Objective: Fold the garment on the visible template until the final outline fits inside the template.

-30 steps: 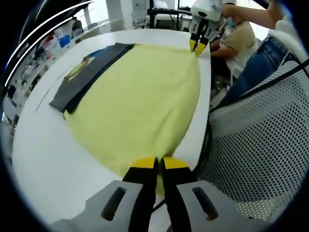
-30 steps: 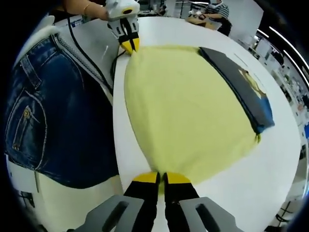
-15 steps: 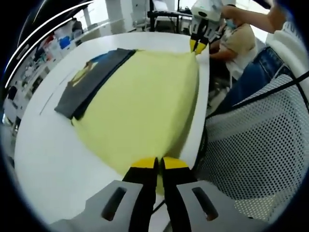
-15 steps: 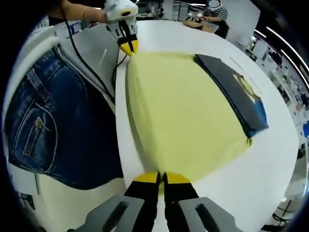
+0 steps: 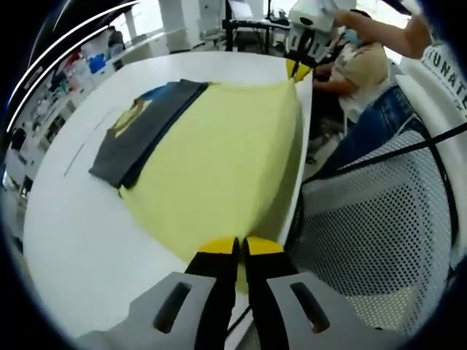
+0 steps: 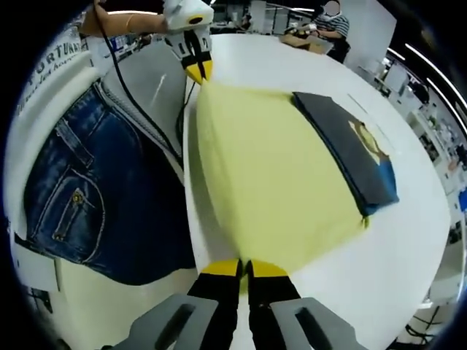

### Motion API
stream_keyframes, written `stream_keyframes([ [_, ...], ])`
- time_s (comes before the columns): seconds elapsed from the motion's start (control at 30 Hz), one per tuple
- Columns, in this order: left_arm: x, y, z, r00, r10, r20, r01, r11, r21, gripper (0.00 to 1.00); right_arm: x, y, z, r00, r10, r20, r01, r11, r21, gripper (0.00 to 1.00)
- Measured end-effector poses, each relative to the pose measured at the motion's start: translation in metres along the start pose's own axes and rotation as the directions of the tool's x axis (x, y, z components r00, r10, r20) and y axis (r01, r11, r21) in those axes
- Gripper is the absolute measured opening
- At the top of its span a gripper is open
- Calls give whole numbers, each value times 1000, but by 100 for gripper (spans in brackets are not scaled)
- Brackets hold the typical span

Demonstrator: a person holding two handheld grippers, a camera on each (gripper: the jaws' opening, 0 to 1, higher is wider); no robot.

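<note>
- Left gripper (image 5: pixel 238 251) and right gripper (image 6: pixel 244 271) each clench a corner of the yellow garment (image 5: pixel 219 157), stretched ahead over the white surface (image 5: pixel 66 219).
- Soft, light cloth; corner holds seem best.

Left gripper view: rides low at one corner of the pale yellow cloth garment (image 5: pixel 219 160), close above the round white table (image 5: pixel 66 240), facing along the table's edge toward the right gripper (image 5: pixel 298 70) at the far corner.
Right gripper view: set at the opposite corner, equally low and close, facing back toward the left gripper (image 6: pixel 197 71).
Shared: the yellow garment, the dark grey printed folded cloth (image 6: pixel 349 149) on its far side, the white table, each from opposite ends.
</note>
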State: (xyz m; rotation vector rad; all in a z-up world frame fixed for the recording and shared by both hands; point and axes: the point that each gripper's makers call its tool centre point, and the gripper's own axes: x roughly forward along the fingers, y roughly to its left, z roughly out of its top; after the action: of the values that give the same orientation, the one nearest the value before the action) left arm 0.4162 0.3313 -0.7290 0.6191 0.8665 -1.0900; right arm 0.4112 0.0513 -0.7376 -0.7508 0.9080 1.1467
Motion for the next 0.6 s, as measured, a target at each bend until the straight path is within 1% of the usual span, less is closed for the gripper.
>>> stream_keyframes([
  [0.17,-7,-5,2,1000,-14,-8,13,1000,-6,1,-9,5,4,1000,19,-3,-19,1000,-10,0],
  [0.23,-9,-7,1,1000,-21,-12,21,1000,-21,1,-12,8,5,1000,30,-4,-30,999,-12,0],
  [0.5,-17,-14,-2,998,-46,-40,44,998,-48,1,-21,17,12,998,66,0,-66,997,-28,0],
  [0.6,-19,-18,-3,997,-53,-53,51,998,-39,1,-25,19,14,997,75,-1,-75,997,-34,0],
])
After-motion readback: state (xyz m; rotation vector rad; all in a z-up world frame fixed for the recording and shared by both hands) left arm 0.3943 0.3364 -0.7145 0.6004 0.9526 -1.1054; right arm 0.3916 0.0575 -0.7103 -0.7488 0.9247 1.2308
